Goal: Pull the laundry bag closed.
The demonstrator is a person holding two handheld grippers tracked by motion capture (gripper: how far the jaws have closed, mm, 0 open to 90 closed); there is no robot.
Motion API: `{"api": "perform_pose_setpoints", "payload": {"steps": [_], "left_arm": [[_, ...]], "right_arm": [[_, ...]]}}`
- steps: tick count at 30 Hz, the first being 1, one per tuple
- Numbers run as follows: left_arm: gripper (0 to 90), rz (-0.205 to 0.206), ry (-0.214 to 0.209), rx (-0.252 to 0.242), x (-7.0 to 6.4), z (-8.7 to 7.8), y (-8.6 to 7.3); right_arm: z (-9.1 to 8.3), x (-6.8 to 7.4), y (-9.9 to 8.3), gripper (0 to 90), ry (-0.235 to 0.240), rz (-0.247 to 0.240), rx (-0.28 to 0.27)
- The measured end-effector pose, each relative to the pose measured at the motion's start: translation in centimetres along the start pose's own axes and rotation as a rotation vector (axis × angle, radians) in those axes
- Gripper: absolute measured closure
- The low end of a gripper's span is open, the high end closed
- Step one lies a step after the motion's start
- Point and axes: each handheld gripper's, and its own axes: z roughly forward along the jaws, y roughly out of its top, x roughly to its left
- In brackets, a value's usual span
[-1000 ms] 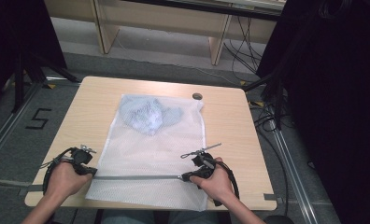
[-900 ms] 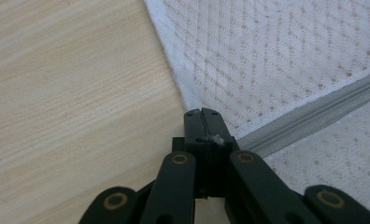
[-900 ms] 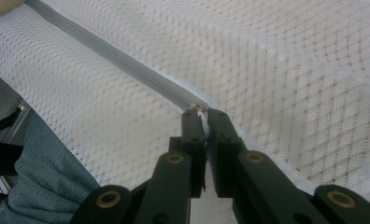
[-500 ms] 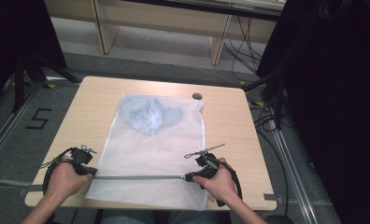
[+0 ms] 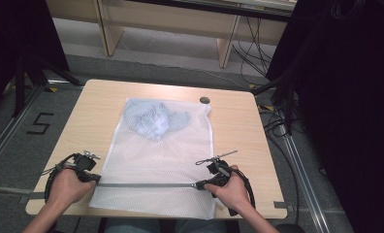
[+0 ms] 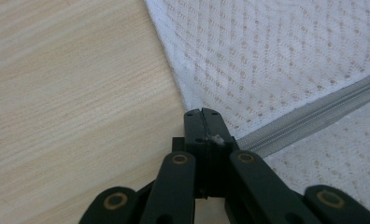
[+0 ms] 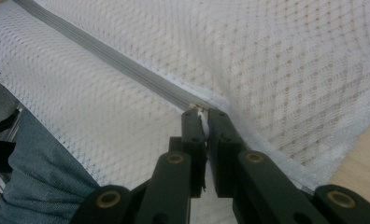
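Note:
A white mesh bag (image 5: 156, 158) lies flat on the wooden table (image 5: 238, 136), with a pale blue garment (image 5: 153, 119) inside its far end. A grey zipper (image 5: 146, 185) crosses the bag near the front edge. My left gripper (image 5: 95, 178) is shut on the bag's left edge at the zipper's end; the left gripper view has its tips (image 6: 202, 112) closed where the zipper (image 6: 314, 114) meets the mesh (image 6: 276, 51). My right gripper (image 5: 198, 185) is shut on the zipper pull (image 7: 199, 113) at the zipper's (image 7: 117, 58) right end.
A small dark round disc (image 5: 204, 100) sits on the table beyond the bag's far right corner. The bag's near edge overhangs the table front, above the person's trouser leg (image 7: 33, 186). Black curtains stand at both sides.
The right gripper has slid slightly to the right along the zipper line with the pull. The left gripper has stayed put.

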Motion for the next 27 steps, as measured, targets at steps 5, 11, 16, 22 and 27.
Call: {"api": "perform_pose_setpoints", "payload": {"steps": [5, 11, 16, 22, 27], "left_arm": [[90.0, 0.009, 0.001, 0.005, 0.0, 0.0, 0.0], [90.0, 0.003, -0.001, 0.007, 0.0, 0.0, 0.0], [90.0, 0.018, -0.005, 0.005, 0.1, 0.0, 0.1], [90.0, 0.02, -0.007, 0.005, 0.1, 0.0, 0.0], [90.0, 0.014, 0.002, 0.003, 0.0, 0.0, 0.0]], "right_arm": [[-0.3, -0.6, -0.3, 86.8, -0.017, 0.009, 0.007], [-1.2, -1.7, -0.8, 86.8, -0.034, 0.03, 0.001], [-1.4, -2.3, -1.1, 86.7, -0.035, 0.028, -0.002], [-1.7, -3.0, -1.4, 86.7, -0.043, 0.055, 0.002], [-1.7, -3.7, -1.7, 86.7, -0.051, 0.063, 0.002]]}}
